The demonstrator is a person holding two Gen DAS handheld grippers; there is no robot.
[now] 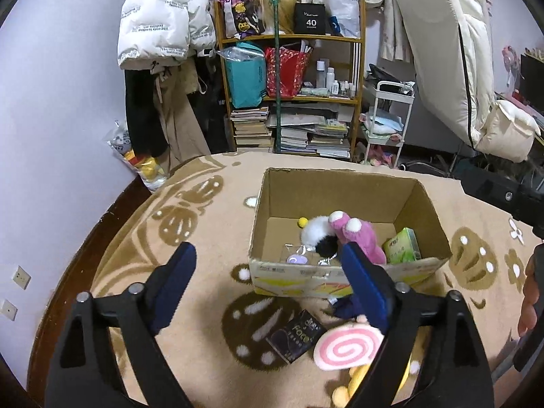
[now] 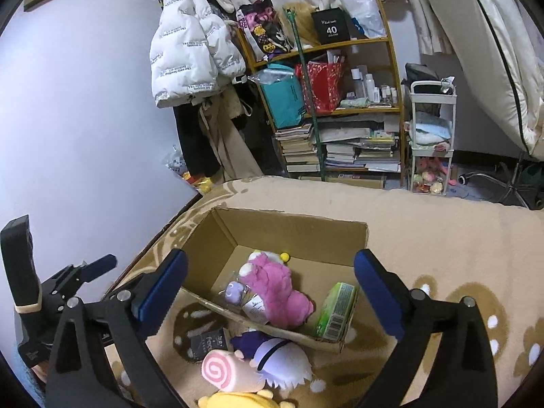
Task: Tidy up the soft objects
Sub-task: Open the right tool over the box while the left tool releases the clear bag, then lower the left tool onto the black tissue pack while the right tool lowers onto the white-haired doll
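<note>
An open cardboard box (image 1: pixel 340 183) (image 2: pixel 292 219) stands on a beige patterned blanket. In it lie a pink plush (image 1: pixel 357 238) (image 2: pixel 272 285), a black-and-white plush (image 1: pixel 318 234), a green tissue pack (image 1: pixel 403 246) (image 2: pixel 336 311) and a small purple toy (image 2: pixel 234 292). In front of the box lie a pink swirl plush (image 1: pixel 343 345) (image 2: pixel 221 370), a white-and-purple plush (image 2: pixel 278 360), a yellow plush (image 2: pixel 234 401) and a black packet (image 1: pixel 294 335) (image 2: pixel 207 341). My left gripper (image 1: pixel 268 285) is open and empty above these. My right gripper (image 2: pixel 272 292) is open and empty over the box front.
A wooden shelf (image 1: pixel 289 37) (image 2: pixel 340 44) with bags, bottles and stacked books stands behind. A white jacket (image 1: pixel 156 20) hangs on the left. A white cart (image 1: pixel 387 122) (image 2: pixel 431 136) and a folded mattress (image 1: pixel 452 51) stand at right. The wall is close on the left.
</note>
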